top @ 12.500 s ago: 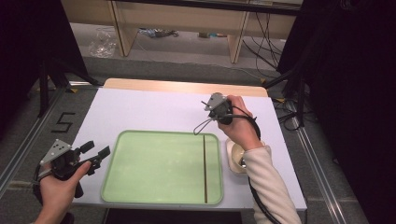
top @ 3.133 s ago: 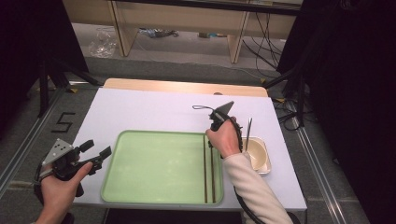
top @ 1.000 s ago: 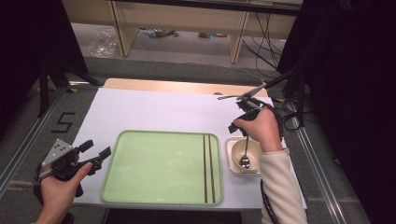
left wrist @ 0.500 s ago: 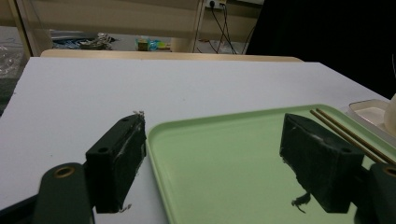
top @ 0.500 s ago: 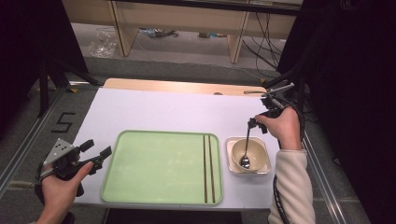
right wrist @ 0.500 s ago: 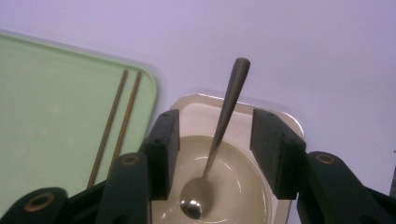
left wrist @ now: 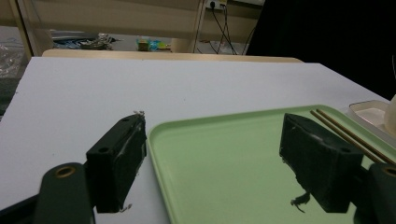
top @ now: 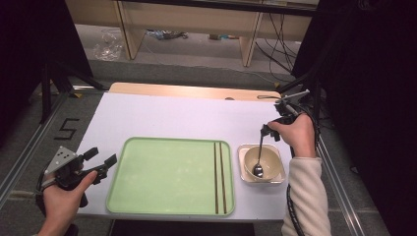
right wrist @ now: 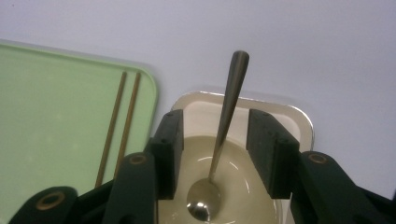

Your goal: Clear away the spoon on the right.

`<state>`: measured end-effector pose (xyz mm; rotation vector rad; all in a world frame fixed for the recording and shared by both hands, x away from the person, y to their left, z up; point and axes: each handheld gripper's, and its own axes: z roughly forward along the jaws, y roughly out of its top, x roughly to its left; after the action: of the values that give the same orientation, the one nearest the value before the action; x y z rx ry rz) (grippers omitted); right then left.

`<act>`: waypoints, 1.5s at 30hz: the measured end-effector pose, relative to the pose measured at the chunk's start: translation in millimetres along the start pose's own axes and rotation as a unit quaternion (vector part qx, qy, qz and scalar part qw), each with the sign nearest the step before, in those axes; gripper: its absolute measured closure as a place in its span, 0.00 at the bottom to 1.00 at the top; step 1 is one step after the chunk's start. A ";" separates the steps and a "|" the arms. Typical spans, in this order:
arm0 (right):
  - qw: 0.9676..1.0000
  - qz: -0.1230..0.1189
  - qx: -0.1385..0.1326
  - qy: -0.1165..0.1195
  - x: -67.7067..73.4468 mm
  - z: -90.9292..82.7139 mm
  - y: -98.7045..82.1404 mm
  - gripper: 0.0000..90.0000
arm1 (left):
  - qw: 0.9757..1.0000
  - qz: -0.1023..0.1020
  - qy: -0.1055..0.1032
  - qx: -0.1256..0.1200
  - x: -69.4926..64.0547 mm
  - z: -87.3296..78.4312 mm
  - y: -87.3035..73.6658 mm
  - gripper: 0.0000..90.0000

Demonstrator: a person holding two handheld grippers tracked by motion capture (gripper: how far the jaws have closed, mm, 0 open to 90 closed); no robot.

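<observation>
One spoon (right wrist: 223,126) leans in the cream bowl (top: 262,163), just right of the green tray (top: 162,177) where two chopsticks (top: 220,177) lie. The right gripper (right wrist: 217,144) straddles its handle, jaws released and just closing slightly. The left gripper (left wrist: 212,161) gapes empty over the tray's edge.

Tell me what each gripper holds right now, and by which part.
Nothing is held. The right gripper has its jaws open around the metal spoon's handle without touching it; its jaws have just been closing. The left gripper is open.
</observation>
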<state>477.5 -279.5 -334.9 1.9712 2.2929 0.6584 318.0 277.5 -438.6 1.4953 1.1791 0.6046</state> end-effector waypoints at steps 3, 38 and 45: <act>1.000 -0.007 0.002 0.007 -1.7 3.7 -0.3 0.63 | 1.000 0.001 -0.003 0.001 -1.3 1.0 0.3 0.25; 0.998 0.018 0.056 0.015 -15.8 46.7 6.3 0.80 | 1.000 0.002 -0.004 0.000 -0.9 -1.0 -0.2 0.26; 0.998 0.025 0.060 0.014 -15.4 50.5 7.3 0.90 | 1.000 0.003 -0.004 0.000 -1.0 -1.2 0.0 0.26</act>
<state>502.6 -279.0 -381.8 2.0908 2.3590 0.5675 316.5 277.1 -438.1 1.5014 1.1684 0.6015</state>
